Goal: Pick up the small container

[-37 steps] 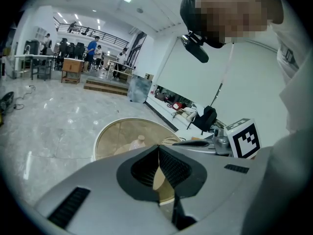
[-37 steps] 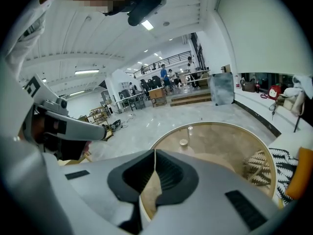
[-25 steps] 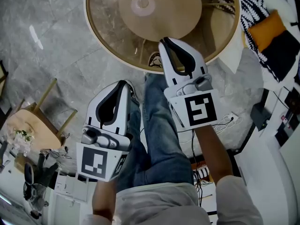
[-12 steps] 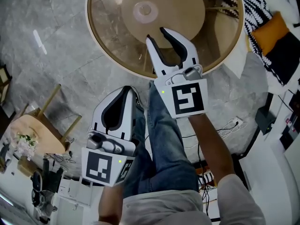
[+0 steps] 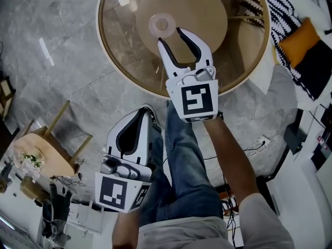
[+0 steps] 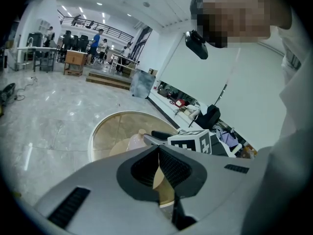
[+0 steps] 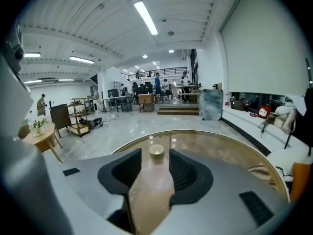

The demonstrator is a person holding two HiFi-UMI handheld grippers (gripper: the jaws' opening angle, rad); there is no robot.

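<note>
My right gripper (image 5: 170, 35): fingers apart, having just been opening, nothing between them, near the small container (image 5: 162, 24) on the glass counter (image 5: 116, 56). My left gripper (image 5: 141, 111): fingers together.

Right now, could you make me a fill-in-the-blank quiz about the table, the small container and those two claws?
The small container stands on a round table with a ___ top.
The left gripper has its jaws ___.
The right gripper has its jaws ___, nothing pinched.
Missing: glass; shut; open.
Note: the right jaws have just been opening; the container sits in line with their gap, ungripped.
</note>
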